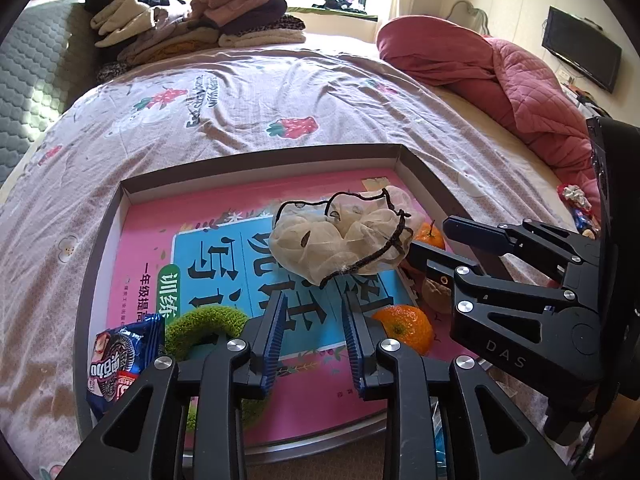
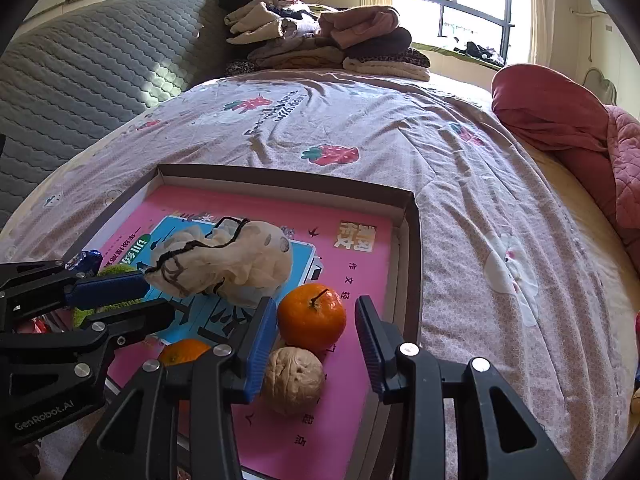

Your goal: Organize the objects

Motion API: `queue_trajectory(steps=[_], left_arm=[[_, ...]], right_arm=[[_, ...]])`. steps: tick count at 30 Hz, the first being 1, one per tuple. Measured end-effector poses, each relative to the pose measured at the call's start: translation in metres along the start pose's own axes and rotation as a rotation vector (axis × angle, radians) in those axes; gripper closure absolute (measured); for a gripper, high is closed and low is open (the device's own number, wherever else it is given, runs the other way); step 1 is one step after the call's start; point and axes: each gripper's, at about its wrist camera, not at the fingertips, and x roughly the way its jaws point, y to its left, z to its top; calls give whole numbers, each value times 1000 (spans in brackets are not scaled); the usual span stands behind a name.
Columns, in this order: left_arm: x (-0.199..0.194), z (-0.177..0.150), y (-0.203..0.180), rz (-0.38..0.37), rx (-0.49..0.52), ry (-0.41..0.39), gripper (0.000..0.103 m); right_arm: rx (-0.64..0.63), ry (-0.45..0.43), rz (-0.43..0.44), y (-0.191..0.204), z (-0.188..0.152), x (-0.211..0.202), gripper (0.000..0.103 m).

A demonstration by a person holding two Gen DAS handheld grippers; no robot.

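A shallow cardboard tray (image 1: 260,160) on the bed holds a pink book (image 1: 160,216). On the book lies a cream mesh bag (image 1: 340,236) with a dark drawstring, just beyond my left gripper (image 1: 316,320), which is open with nothing between its blue pads. A green fuzzy ring (image 1: 208,324) and a blue biscuit packet (image 1: 120,356) sit to its left. My right gripper (image 2: 315,303) is open around a walnut (image 2: 294,380). The left pad is against the walnut and the right pad stands clear of it. A tangerine (image 2: 312,316) sits at its tips, and another tangerine (image 2: 184,352) lies to the left.
The tray rests on a strawberry-print bedsheet (image 1: 280,92). Folded clothes (image 1: 192,20) are piled at the far end, and a red quilt (image 1: 500,76) is bunched on the right. A grey padded panel (image 1: 24,80) lines the left side. Small wrapped items (image 1: 576,196) lie by the quilt.
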Motion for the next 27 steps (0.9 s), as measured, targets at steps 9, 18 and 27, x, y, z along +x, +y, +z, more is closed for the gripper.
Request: queue_trajectory(steps=[9,18,27], left_arm=[[-11,1,1,8,-12,-19,62],[-24,1,2,39,-13,-38,46],[-41,2,0,51,-18,-59,35]], right_arm=[[6,-4,1,-1,-1,-8,58],[1,-22,-7,-1,3,-22,57],[-17,-63,-30,0,6,-46,54]])
